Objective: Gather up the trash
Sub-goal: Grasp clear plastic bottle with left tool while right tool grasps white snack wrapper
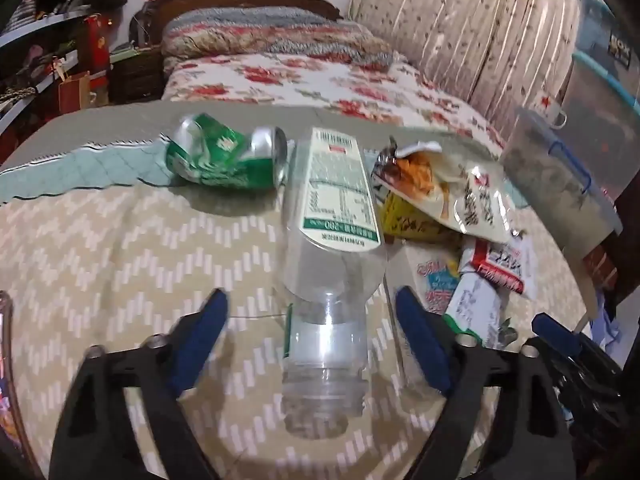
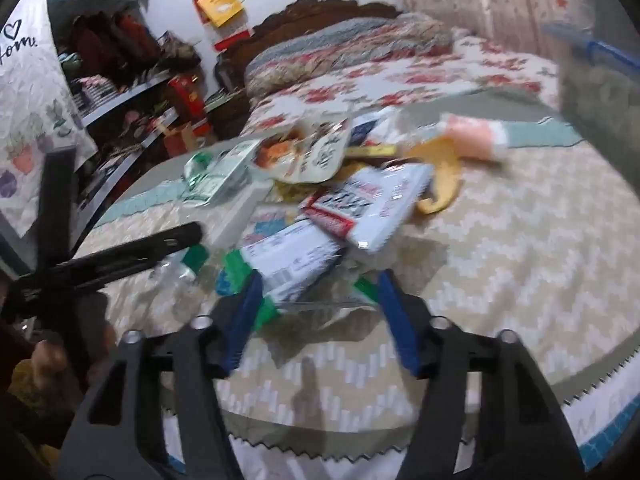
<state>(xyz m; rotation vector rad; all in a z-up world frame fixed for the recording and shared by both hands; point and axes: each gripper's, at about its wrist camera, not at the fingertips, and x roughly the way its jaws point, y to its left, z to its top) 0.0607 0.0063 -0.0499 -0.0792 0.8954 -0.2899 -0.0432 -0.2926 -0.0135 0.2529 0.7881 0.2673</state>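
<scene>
We hold the left gripper (image 1: 312, 320) spread wide around the neck of the empty clear bottle (image 1: 332, 248), which lies on the table (image 1: 120, 248) mouth toward us, ready for a pinch. The right gripper (image 2: 316, 300) stands parted too, near a white and green wrapper (image 2: 288, 260) in the heap; contact looks unlikely, though blur hides it. Far left lies a crushed green can (image 1: 228, 156). The opened snack bag (image 1: 440, 188) (far right) shows orange contents.

Trash count on the table:
1 clear plastic bottle (image 1: 328, 264), 1 crushed green can (image 1: 228, 152), 1 banana peel (image 2: 440, 176), 1 pink cup (image 2: 472, 136). Snack wrappers (image 1: 452, 196): at least 4, overlapping, exact count unclear.
</scene>
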